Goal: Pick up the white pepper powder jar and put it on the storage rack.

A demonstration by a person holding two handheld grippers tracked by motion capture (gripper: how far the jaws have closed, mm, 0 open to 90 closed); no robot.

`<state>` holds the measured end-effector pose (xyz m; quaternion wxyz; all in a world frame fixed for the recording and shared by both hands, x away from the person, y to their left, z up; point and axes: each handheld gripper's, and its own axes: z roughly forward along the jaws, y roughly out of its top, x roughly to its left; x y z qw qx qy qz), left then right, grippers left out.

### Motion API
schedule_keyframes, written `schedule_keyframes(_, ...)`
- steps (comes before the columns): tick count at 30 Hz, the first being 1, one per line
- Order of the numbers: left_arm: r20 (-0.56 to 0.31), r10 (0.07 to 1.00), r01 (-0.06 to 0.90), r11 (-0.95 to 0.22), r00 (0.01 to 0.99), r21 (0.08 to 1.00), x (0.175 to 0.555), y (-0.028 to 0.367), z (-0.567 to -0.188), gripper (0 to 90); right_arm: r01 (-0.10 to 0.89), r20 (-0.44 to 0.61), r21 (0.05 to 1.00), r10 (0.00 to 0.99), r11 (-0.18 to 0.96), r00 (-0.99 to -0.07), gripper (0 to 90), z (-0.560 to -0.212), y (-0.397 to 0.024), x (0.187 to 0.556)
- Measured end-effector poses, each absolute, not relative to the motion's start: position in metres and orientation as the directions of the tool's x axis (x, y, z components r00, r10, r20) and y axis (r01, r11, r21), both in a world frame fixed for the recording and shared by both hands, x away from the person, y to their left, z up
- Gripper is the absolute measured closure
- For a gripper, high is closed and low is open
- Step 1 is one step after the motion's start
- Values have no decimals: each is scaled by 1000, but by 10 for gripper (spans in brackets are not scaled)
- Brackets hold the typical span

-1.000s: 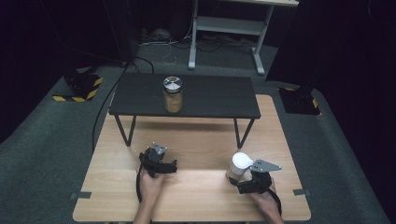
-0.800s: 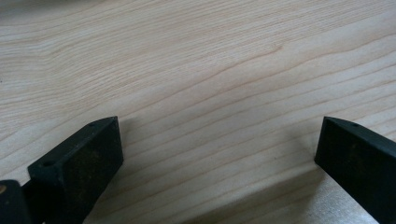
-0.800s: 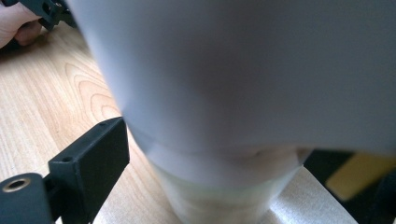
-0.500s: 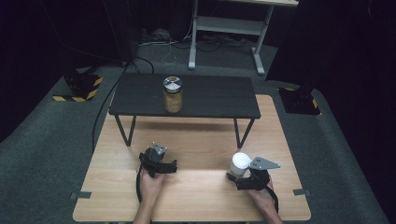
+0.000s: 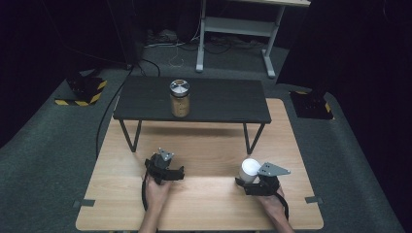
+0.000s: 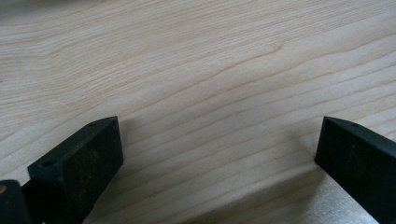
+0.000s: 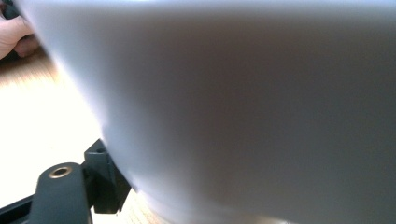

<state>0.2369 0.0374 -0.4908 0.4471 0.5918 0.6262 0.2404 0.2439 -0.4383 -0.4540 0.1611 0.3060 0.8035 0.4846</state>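
A blurred white cup spills past the right gripper view's edges, hiding the right tool's far jaw.

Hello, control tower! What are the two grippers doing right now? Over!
Left gripper open over bare table. Right gripper fingers just closing around the white cup. Nothing in the way; jar far off on black shelf.

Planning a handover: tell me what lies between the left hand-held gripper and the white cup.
Nothing: in the high view, only bare wooden table separates the left hand-held gripper from the white cup.
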Motion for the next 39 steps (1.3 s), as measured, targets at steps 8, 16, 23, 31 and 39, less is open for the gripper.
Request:
schedule_keyframes(8,-275,956,526,184,100,830,237,37,-491,8,328,35,882,647,338,-762,272,-458,-438,244)
schedule_keyframes(16,-276,956,526,185,100,830,237,37,-491,8,319,26,883,642,345,-766,292,-457,-438,243)
schedule_keyframes(23,-275,956,526,184,100,830,237,37,-491,8,314,18,883,643,349,-765,296,-457,-437,242)
schedule_keyframes(31,-276,956,526,184,100,830,237,37,-491,8,310,9,881,643,357,-766,299,-456,-436,241)
schedule_keyframes(39,-276,956,526,184,101,830,237,37,-491,8,313,3,874,639,373,-769,299,-452,-435,242)
